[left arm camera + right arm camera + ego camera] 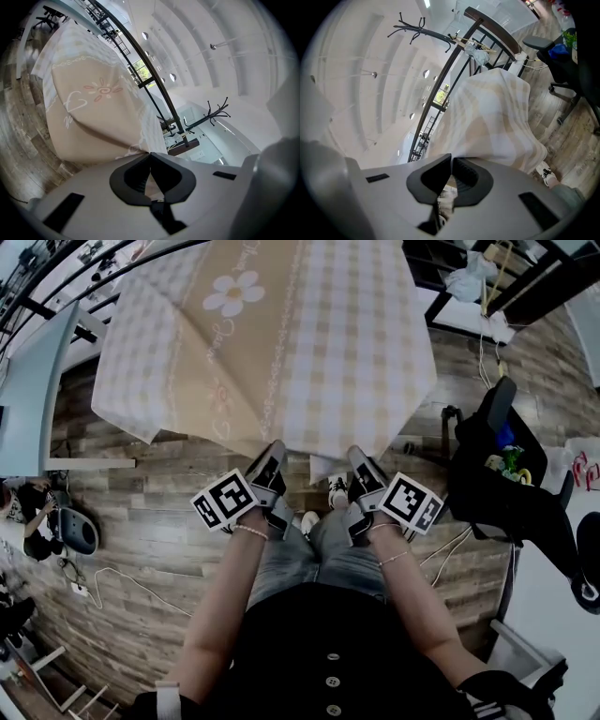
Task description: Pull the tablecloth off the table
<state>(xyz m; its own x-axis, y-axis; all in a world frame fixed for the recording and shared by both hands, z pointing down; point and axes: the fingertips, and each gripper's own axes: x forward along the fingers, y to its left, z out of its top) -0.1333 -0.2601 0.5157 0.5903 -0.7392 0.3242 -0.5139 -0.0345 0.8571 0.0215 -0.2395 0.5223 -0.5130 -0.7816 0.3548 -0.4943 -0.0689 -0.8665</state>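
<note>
Step in hand: the near hem is gripped, and by the look of it the pull is not yet begun. Left tongs [270, 468] and right tongs [362, 468] are each pinching shut on the hanging edge of the tablecloth [281, 343], which is lying draped over the whole worktop. Next move, as I judge it: drawing both tongs back evenly toward the body without slackening. The plank floor [141, 512] is showing beneath. A black office chair [497, 474] is standing to the right, and a coat rack [424, 30] beyond.
</note>
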